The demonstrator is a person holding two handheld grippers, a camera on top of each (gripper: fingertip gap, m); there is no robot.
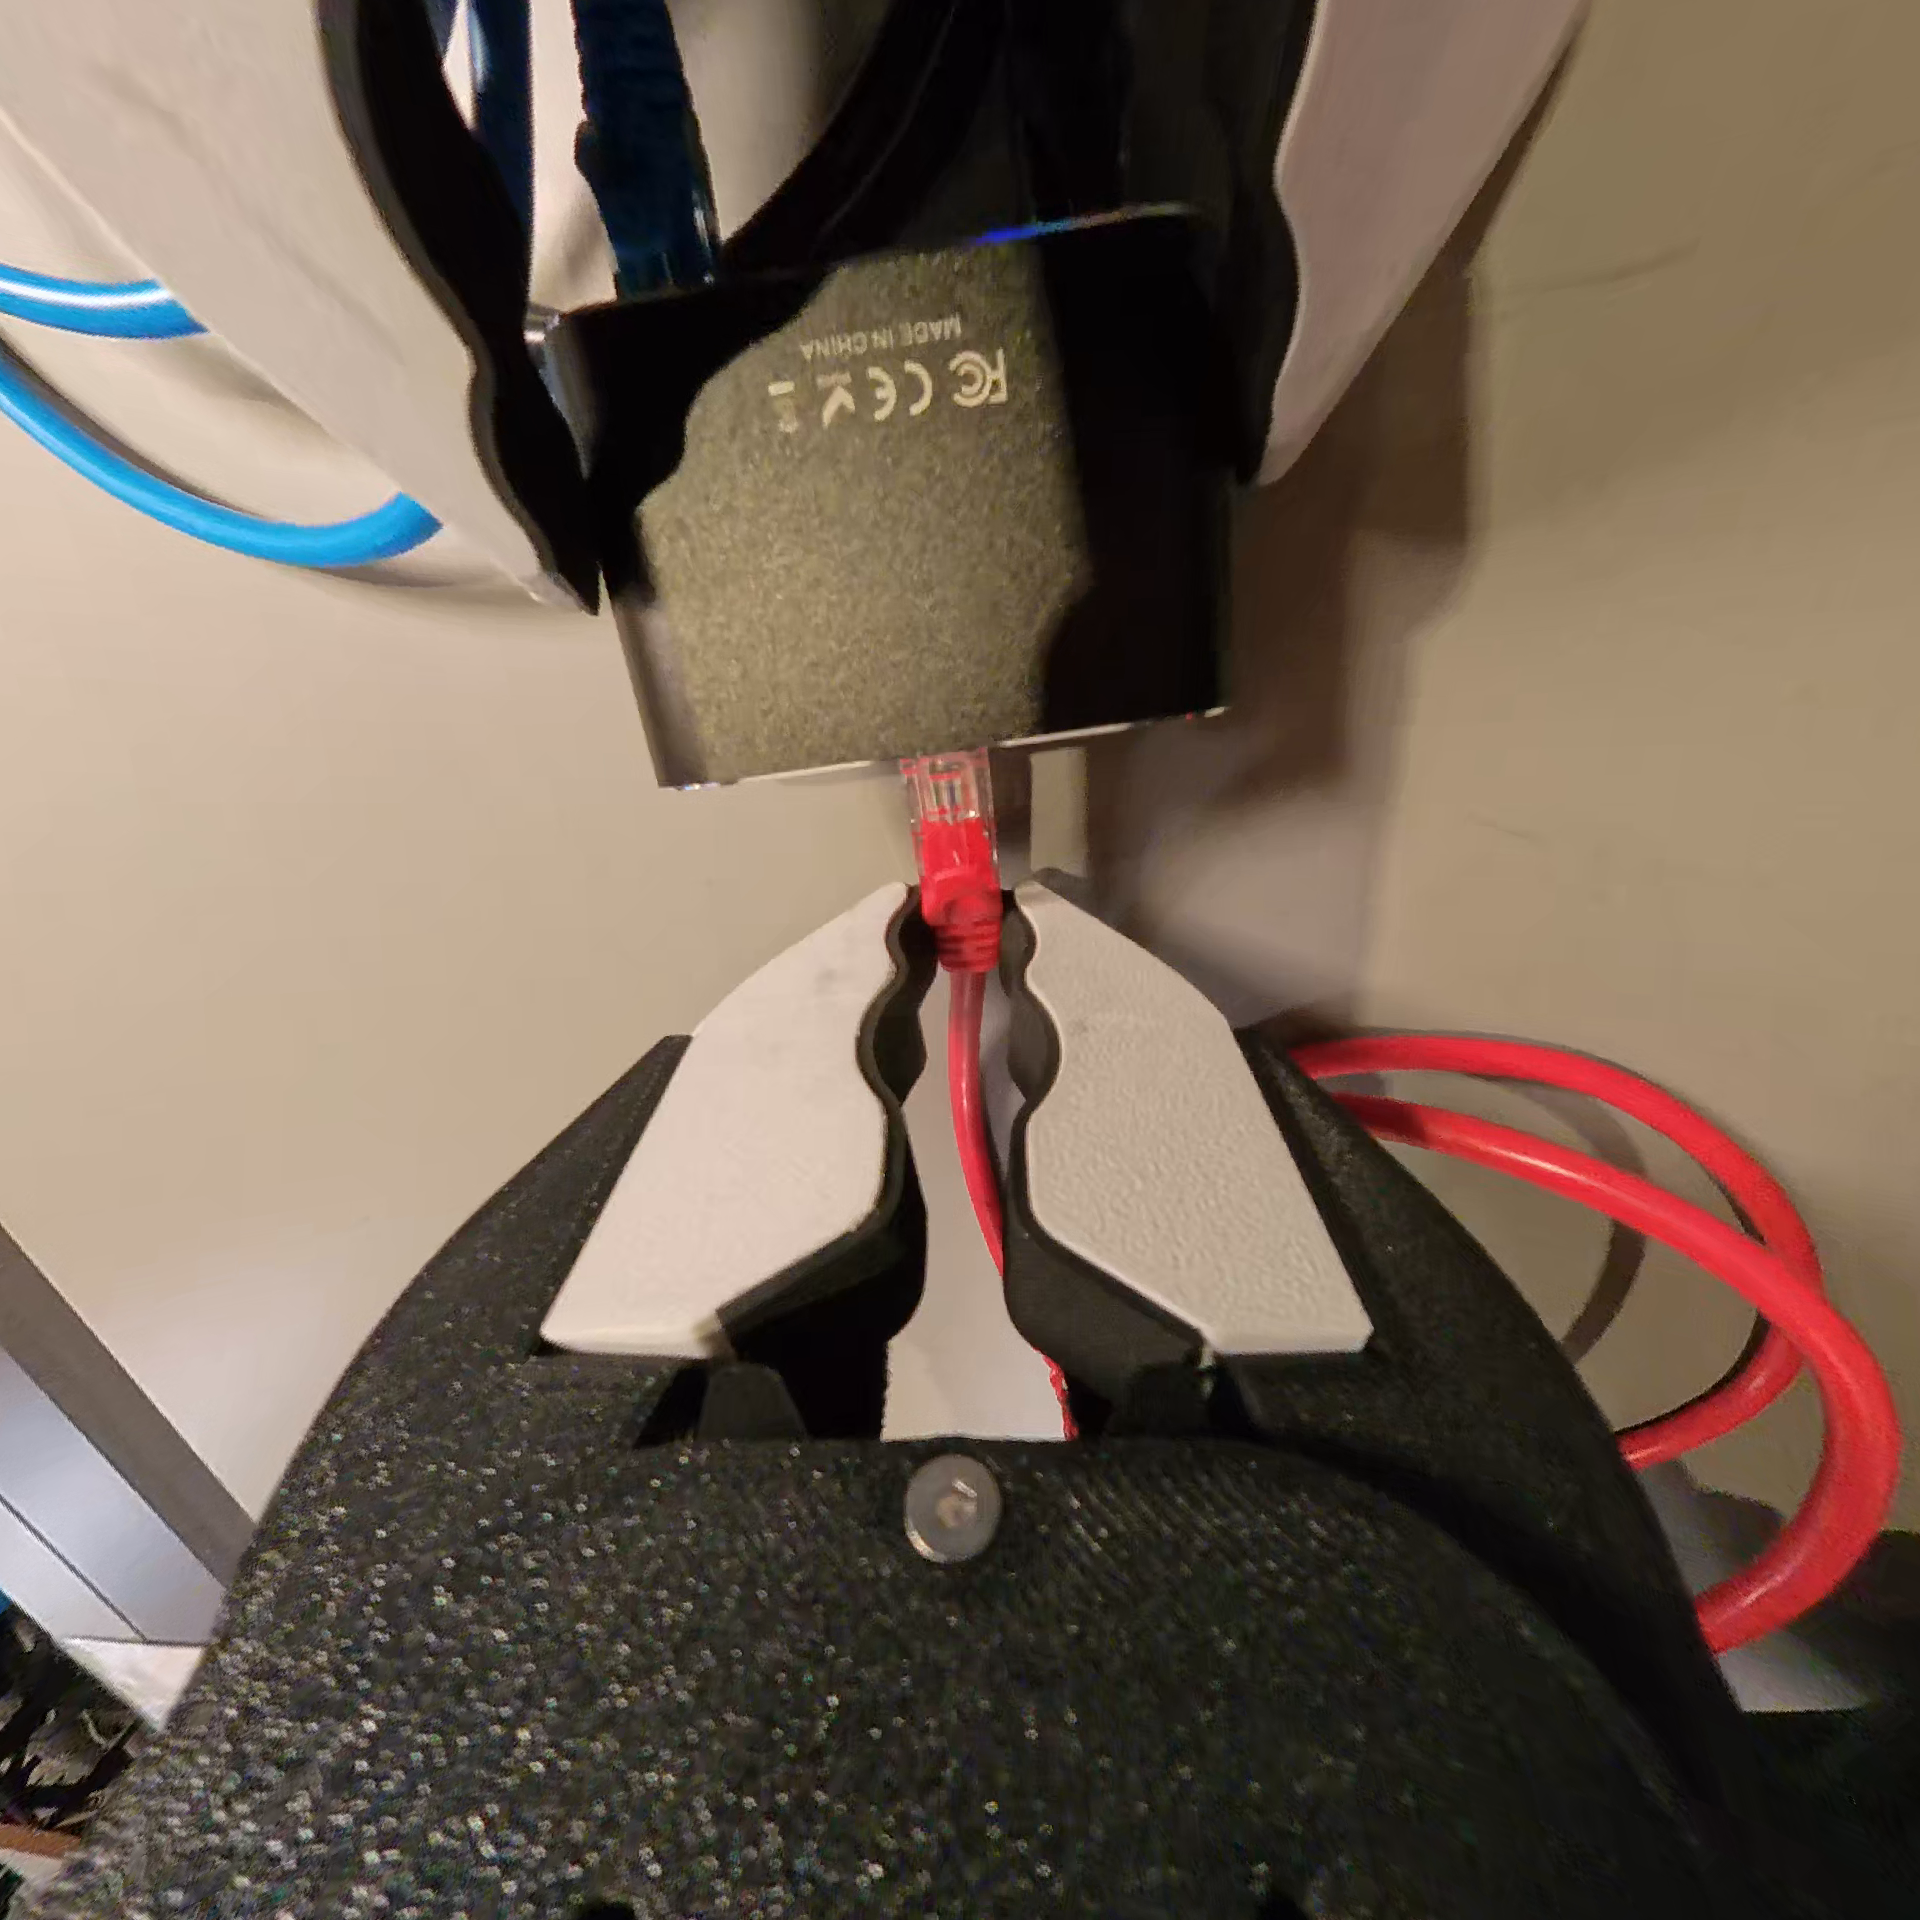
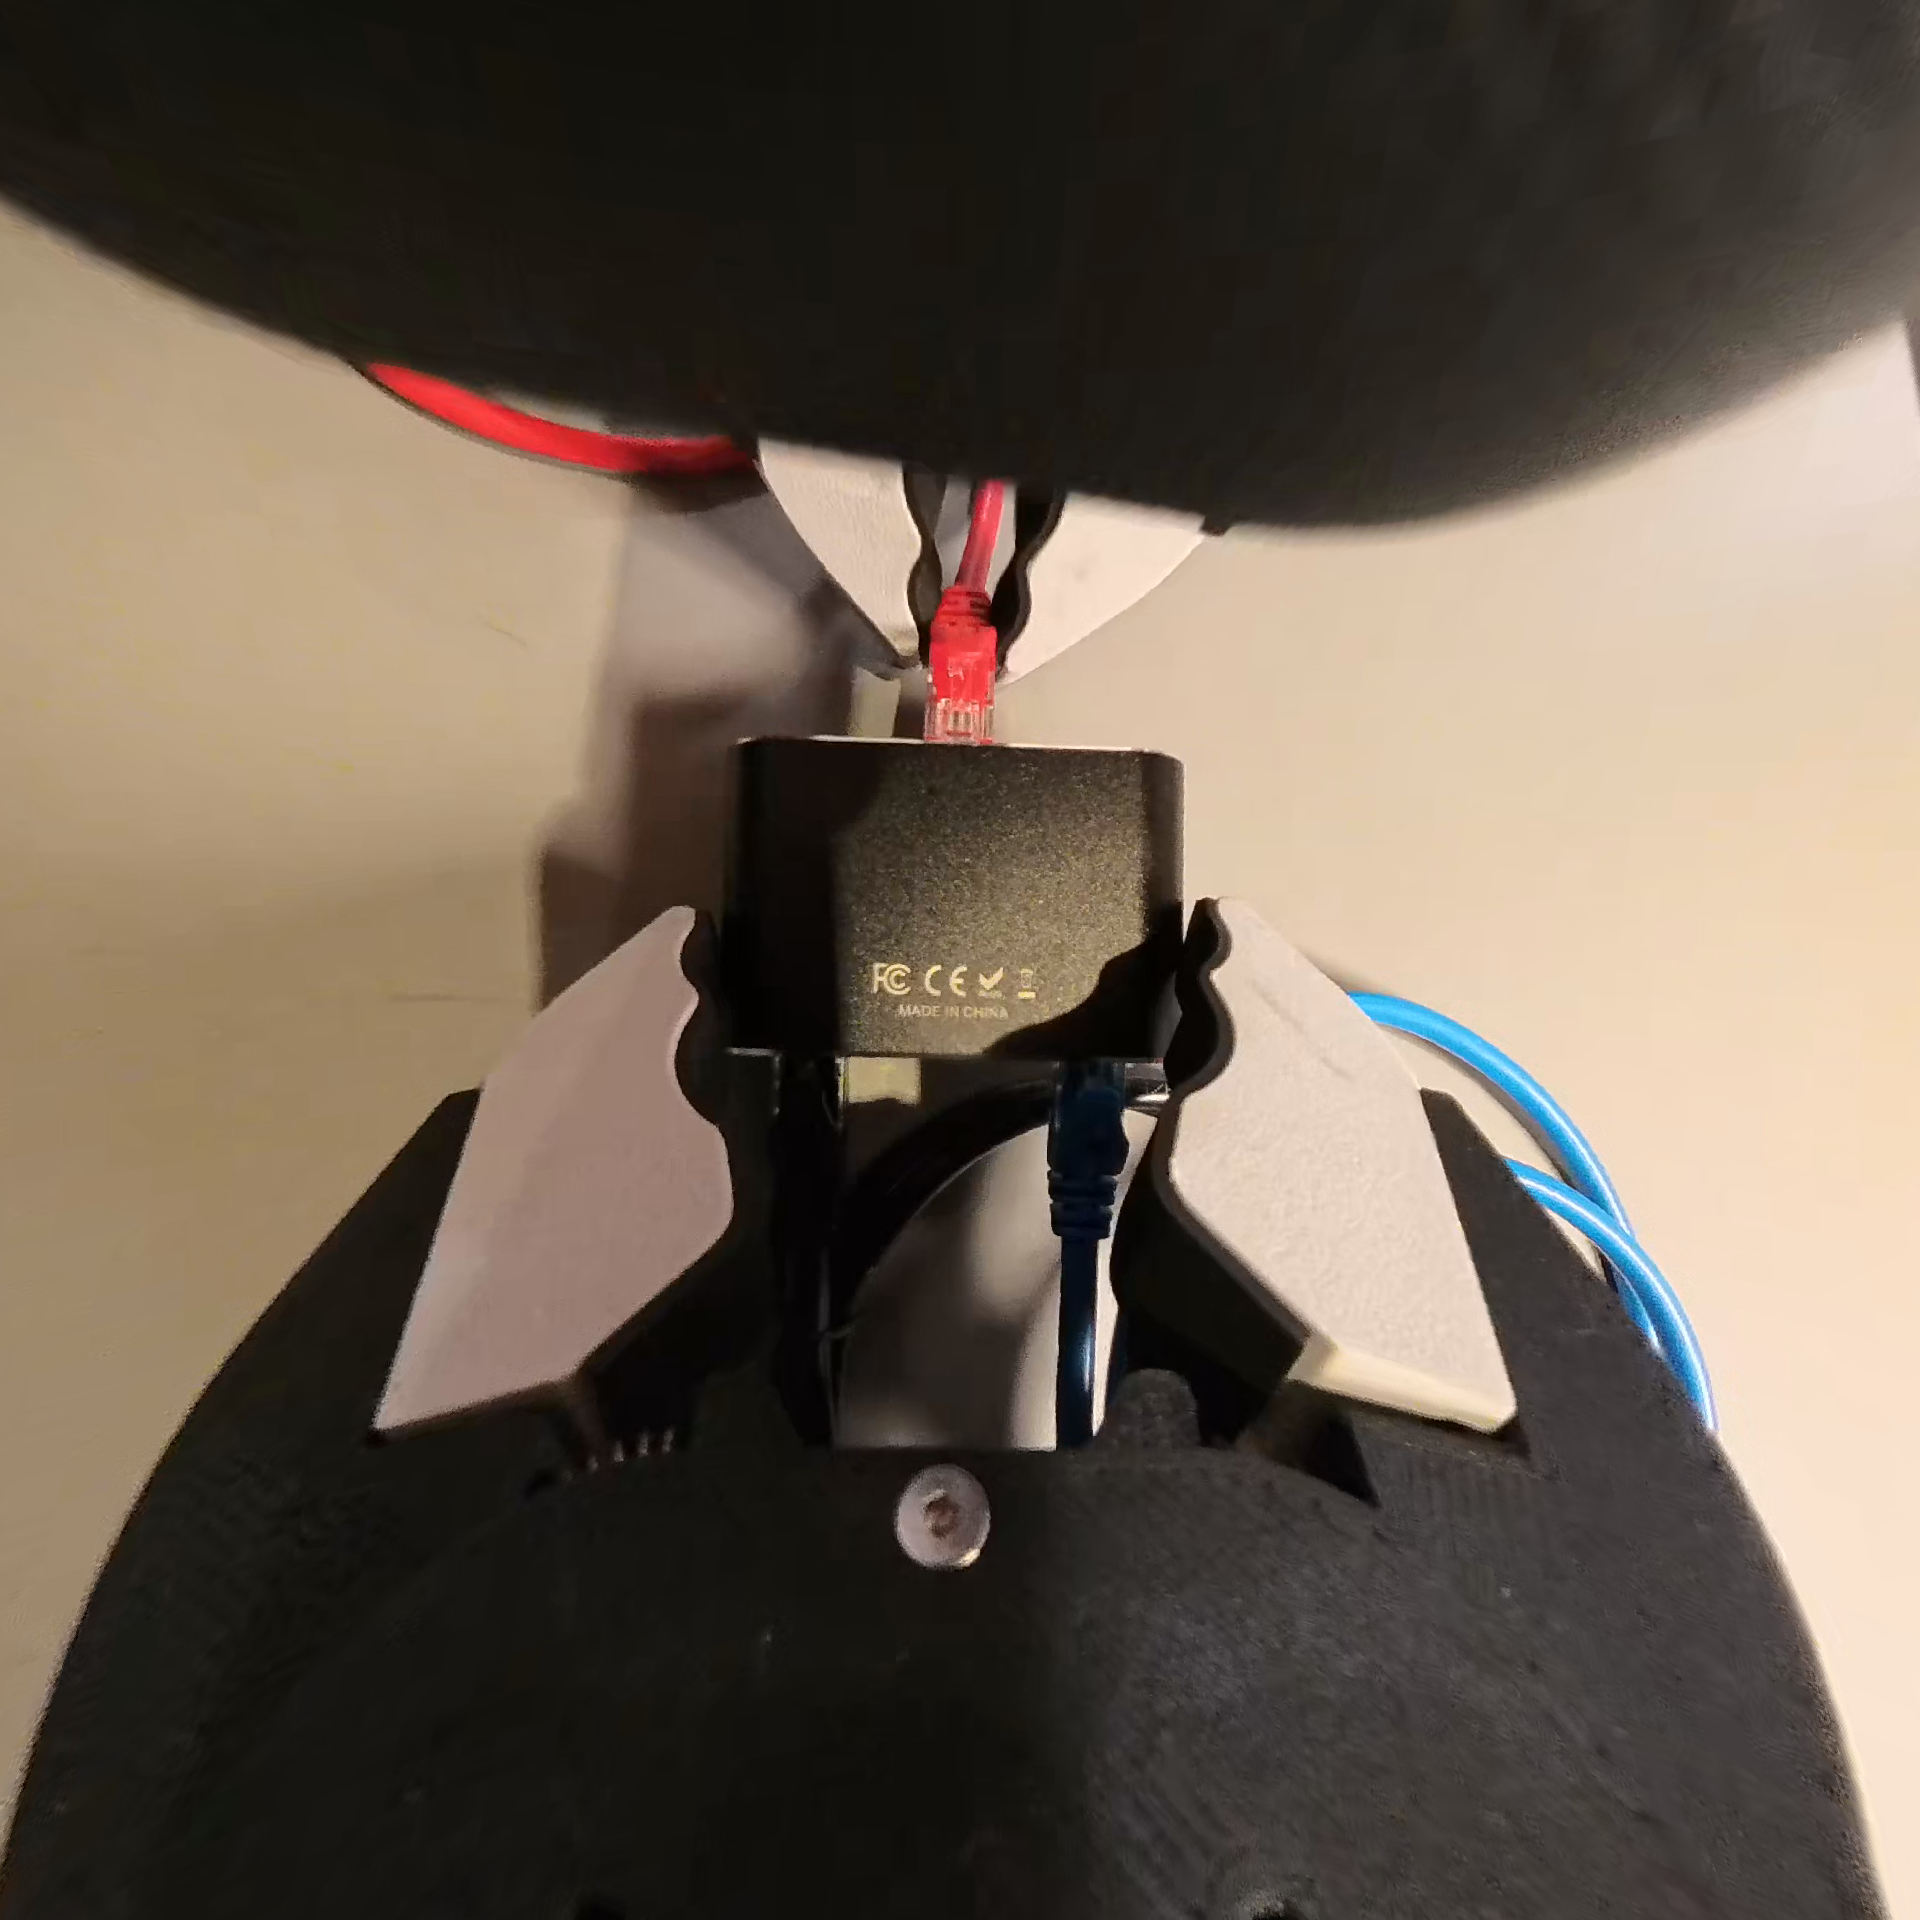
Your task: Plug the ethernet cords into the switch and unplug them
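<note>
A small black switch [image 1: 883, 540] lies on the beige tabletop between the two grippers. My left gripper [image 1: 961, 899] is shut on the red ethernet plug [image 1: 956, 831], whose clear tip sits at the switch's near port edge. The red cord [image 1: 1558, 1143] loops away to the right. My right gripper [image 2: 951, 920] is shut on the switch [image 2: 951, 873], one finger on each side. A dark blue ethernet plug [image 2: 1086, 1153] sits in the switch's side facing the right gripper, next to a black cable [image 2: 894, 1164]. In the right wrist view the left gripper [image 2: 961, 655] holds the red plug [image 2: 961, 686].
A light blue cord [image 1: 208, 499] curves over the tabletop at the left; it also shows in the right wrist view [image 2: 1558, 1195]. The beige tabletop [image 1: 312, 883] ends at an edge at the lower left, with a grey surface [image 1: 73, 1455] beyond it. Across from one pair of fingers to the other is roughly 6 cm.
</note>
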